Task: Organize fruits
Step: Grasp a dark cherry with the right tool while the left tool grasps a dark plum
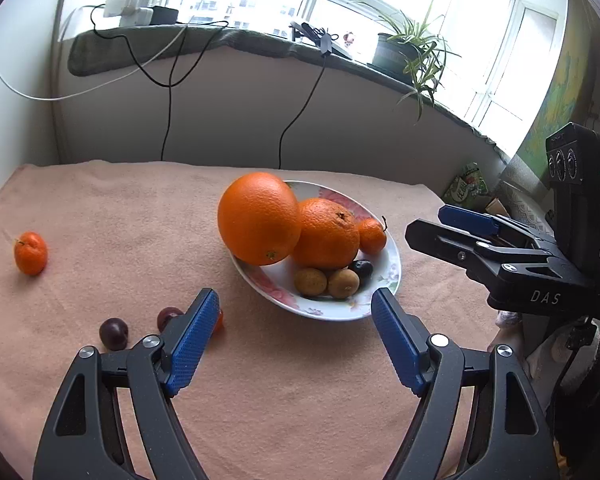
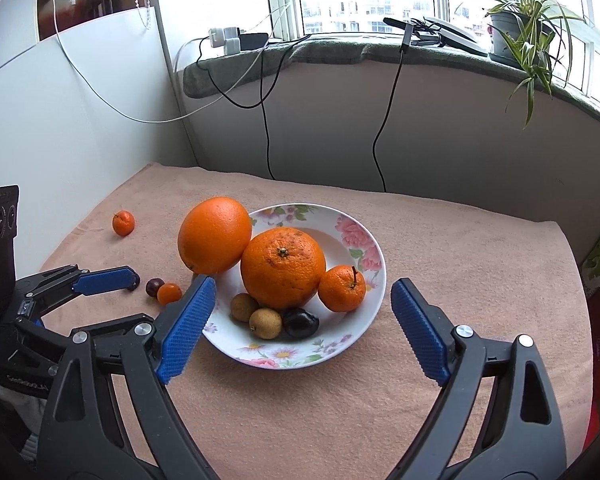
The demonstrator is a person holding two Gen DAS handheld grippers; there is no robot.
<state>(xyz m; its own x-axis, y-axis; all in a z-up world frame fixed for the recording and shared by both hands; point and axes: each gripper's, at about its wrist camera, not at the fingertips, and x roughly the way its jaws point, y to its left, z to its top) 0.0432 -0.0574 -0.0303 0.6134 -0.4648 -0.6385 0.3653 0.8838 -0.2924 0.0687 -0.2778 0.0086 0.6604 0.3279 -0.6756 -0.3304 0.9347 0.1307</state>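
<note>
A white floral plate (image 2: 364,240) (image 1: 392,256) sits mid-table and holds a big orange (image 2: 283,267), a mandarin (image 2: 342,289), two brown longans (image 2: 265,323) and a dark plum (image 2: 301,322). A larger orange (image 2: 215,235) (image 1: 259,218) rests on the plate's left rim. On the cloth lie a small mandarin (image 1: 31,252) (image 2: 123,223), two dark plums (image 1: 113,333), and a tiny orange fruit (image 2: 169,293). My left gripper (image 1: 296,336) is open and empty, near the plums. My right gripper (image 2: 304,328) is open and empty, in front of the plate.
A pink cloth (image 2: 460,260) covers the table. A white wall (image 2: 80,120) stands at the left. A windowsill behind holds a potted plant (image 2: 520,28), chargers and hanging cables (image 2: 380,128). Packages (image 1: 468,188) lie past the table's right edge.
</note>
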